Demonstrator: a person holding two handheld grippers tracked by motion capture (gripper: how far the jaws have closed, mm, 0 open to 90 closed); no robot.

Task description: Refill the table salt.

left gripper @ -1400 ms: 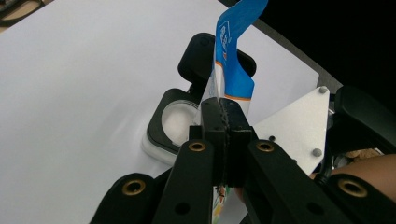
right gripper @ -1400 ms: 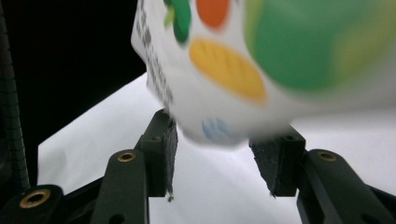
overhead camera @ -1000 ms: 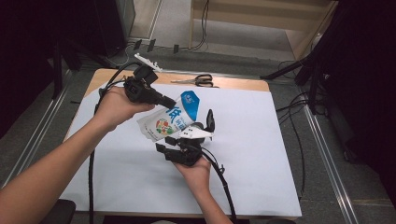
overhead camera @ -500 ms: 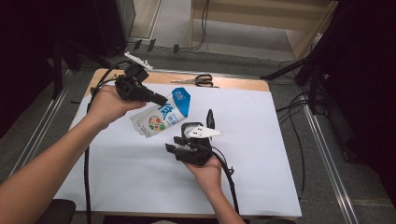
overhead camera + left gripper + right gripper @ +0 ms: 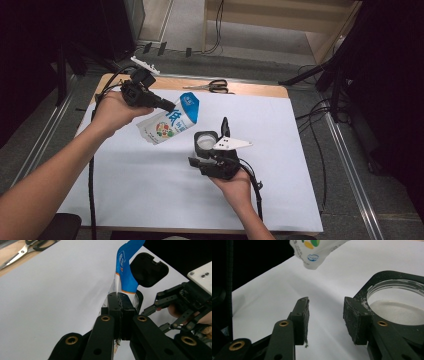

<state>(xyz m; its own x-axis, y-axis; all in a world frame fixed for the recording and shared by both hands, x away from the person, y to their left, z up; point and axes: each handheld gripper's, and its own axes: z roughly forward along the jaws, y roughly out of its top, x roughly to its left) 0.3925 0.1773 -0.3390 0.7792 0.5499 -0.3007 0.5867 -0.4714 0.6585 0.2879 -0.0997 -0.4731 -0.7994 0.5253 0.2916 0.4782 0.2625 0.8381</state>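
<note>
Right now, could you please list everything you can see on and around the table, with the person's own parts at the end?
Pouch: one, white with a blue top and printed pictures, held tilted above the sheet.
Container: one, black with a clear round rim, white powder inside, on the sheet beside the right gripper.
Scissors: one pair, black handles, on the bare wood at the table's far edge.
Sheet: one, white, covering most of the table.
Table: one, light wood.
Left gripper: one, black, shut on the pouch.
Right gripper: one, black, jaws apart with nothing between them, next to the container.
Hands: two, the left hand and the right hand, coming in from the near side.
</note>
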